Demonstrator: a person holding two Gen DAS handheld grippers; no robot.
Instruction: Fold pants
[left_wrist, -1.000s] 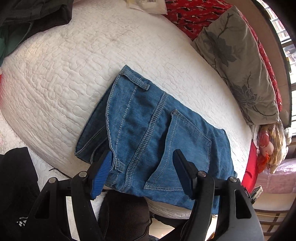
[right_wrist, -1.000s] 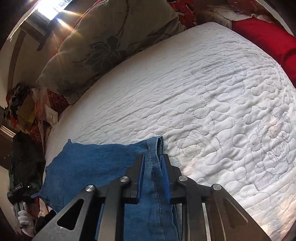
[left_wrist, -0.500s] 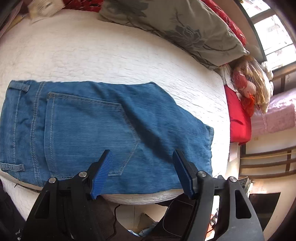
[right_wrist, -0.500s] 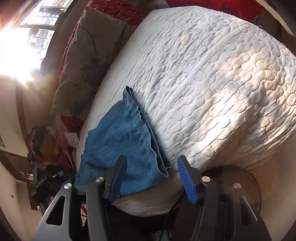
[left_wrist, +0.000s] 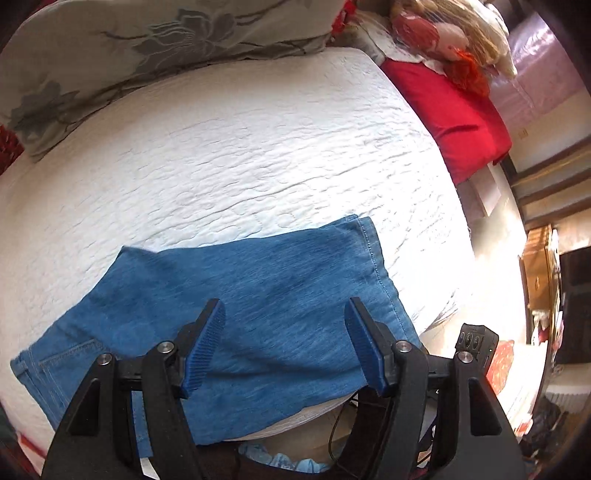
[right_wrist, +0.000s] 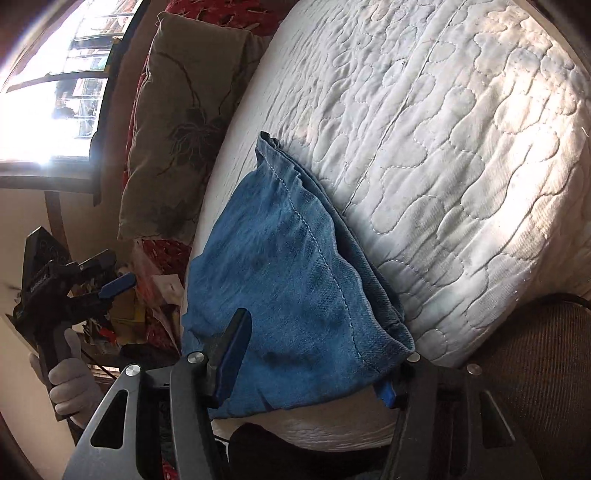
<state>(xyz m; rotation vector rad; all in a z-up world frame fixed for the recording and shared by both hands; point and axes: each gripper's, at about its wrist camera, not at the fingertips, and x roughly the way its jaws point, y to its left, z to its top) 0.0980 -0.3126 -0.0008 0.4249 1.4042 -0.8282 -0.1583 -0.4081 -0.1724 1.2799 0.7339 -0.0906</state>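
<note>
Black hand-held gripper (left_wrist: 286, 347), blue ribbed pads (left_wrist: 207, 349), silver screws.

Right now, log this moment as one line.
stage: mid-fold | jeans: lying doubled on white quilt | left gripper: jaws open, empty | right gripper: jaws just opened, astride hem end

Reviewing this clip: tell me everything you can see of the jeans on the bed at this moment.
The jeans are mid-blue denim with lighter stitching, lying doubled over flat on the white quilted bedspread near its front edge. A back pocket shows at the lower left of the left wrist view; the stitched leg hem lies at the right end, with layers stacked there. Part of the fabric droops over the mattress edge. The left gripper hovers open above them. The right gripper has just been opening; its fingers straddle the hem corner without pressing.
</note>
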